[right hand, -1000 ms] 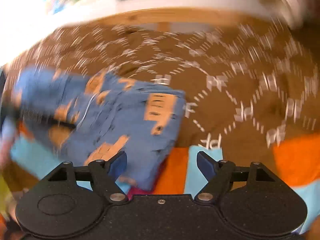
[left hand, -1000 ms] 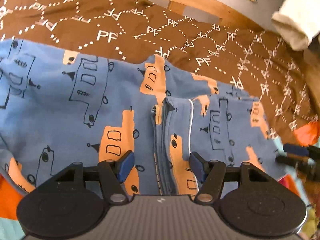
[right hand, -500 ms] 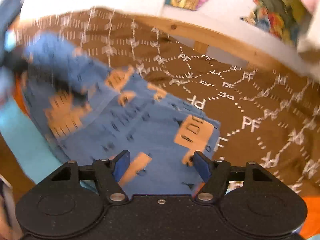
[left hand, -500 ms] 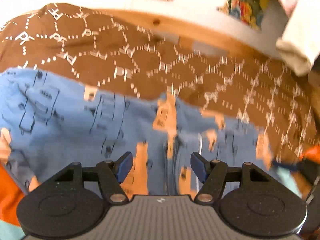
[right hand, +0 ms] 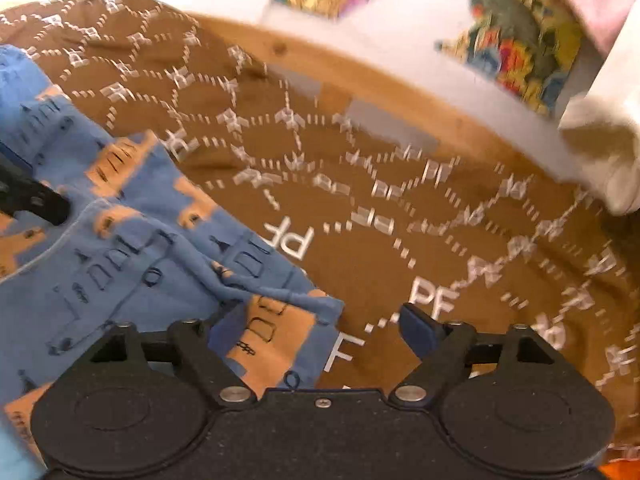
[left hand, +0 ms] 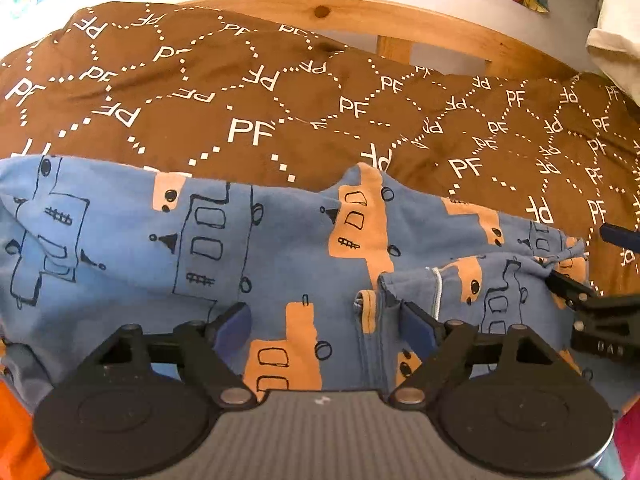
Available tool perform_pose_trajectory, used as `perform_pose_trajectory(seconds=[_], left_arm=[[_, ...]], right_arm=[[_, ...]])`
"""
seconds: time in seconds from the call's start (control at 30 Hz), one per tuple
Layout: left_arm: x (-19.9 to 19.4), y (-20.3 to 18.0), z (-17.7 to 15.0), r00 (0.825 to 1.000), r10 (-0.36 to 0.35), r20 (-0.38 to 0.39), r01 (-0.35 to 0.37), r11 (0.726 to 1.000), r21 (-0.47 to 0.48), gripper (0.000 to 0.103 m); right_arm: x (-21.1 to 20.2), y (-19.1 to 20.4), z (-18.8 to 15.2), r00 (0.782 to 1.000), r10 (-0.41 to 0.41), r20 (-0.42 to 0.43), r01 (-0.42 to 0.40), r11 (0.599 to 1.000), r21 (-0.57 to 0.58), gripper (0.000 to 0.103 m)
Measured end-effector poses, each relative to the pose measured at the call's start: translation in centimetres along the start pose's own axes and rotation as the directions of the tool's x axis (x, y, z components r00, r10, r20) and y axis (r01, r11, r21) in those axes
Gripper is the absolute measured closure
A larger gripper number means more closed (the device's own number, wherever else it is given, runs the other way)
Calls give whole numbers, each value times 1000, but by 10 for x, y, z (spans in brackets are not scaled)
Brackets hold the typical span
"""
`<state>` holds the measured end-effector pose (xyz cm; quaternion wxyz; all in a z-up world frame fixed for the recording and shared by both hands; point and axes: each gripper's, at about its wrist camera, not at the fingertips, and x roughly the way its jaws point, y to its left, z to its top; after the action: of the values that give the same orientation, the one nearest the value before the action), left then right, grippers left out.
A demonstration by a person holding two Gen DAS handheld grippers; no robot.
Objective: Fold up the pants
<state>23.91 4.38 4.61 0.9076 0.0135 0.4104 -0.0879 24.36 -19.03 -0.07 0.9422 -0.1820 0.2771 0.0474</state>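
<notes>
The blue pants (left hand: 280, 252) with orange and black drawings lie spread on a brown blanket (left hand: 280, 112). My left gripper (left hand: 326, 326) is open low over the pants, next to a folded seam. My right gripper (right hand: 324, 326) is open over the pants' right corner (right hand: 276, 320), its left pad over the cloth and its right pad over the blanket (right hand: 400, 240). The right gripper also shows at the right edge of the left wrist view (left hand: 592, 304), against the pants' bunched end. The left gripper's finger shows at the left edge of the right wrist view (right hand: 32, 200).
A wooden bed rail (left hand: 400, 20) runs behind the blanket, with a white wall and colourful pictures (right hand: 512, 40) above. A cream cloth (right hand: 600, 152) hangs at the right. Orange fabric (left hand: 16, 432) lies at the near left.
The right gripper swung left onto the pants, then settled over their right corner. The left gripper tilted up slightly and stayed open over the pants. The pants' right end is now bunched.
</notes>
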Motion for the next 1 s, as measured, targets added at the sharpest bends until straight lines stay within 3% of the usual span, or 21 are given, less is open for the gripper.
perform_pose_trajectory(seconds=[0.03, 0.23, 0.4, 0.57, 0.63, 0.77, 0.9, 1.0], left_arm=[[-2, 0, -2, 1000, 1, 0, -1, 1000, -1, 16], [-38, 5, -24, 996, 67, 57, -65, 997, -31, 8], [-75, 26, -49, 993, 99, 71, -88, 986, -144, 6], [-98, 56, -59, 987, 135, 93, -115, 975, -191, 5], [-105, 68, -59, 979, 172, 109, -145, 964, -221, 3], [-110, 97, -49, 963, 230, 138, -180, 937, -300, 2], [-107, 123, -34, 953, 217, 212, -137, 932, -335, 2], [-97, 150, -24, 957, 181, 228, -75, 909, -410, 1]], right_arm=[[2, -3, -1, 1000, -5, 0, 5, 1000, 27, 8], [-31, -2, -2, 995, 11, 97, -21, 995, 95, 11], [-48, 22, 4, 969, 163, 185, -168, 986, 13, 10], [-46, 56, 19, 937, 296, 184, -286, 955, -80, 26], [-42, 71, 25, 937, 299, 179, -281, 952, -120, 27], [-14, 91, 29, 961, 260, 93, -248, 961, -125, 24], [-13, 86, 27, 958, 265, 106, -261, 964, -55, 21], [-19, 80, 27, 955, 266, 130, -262, 964, -43, 18]])
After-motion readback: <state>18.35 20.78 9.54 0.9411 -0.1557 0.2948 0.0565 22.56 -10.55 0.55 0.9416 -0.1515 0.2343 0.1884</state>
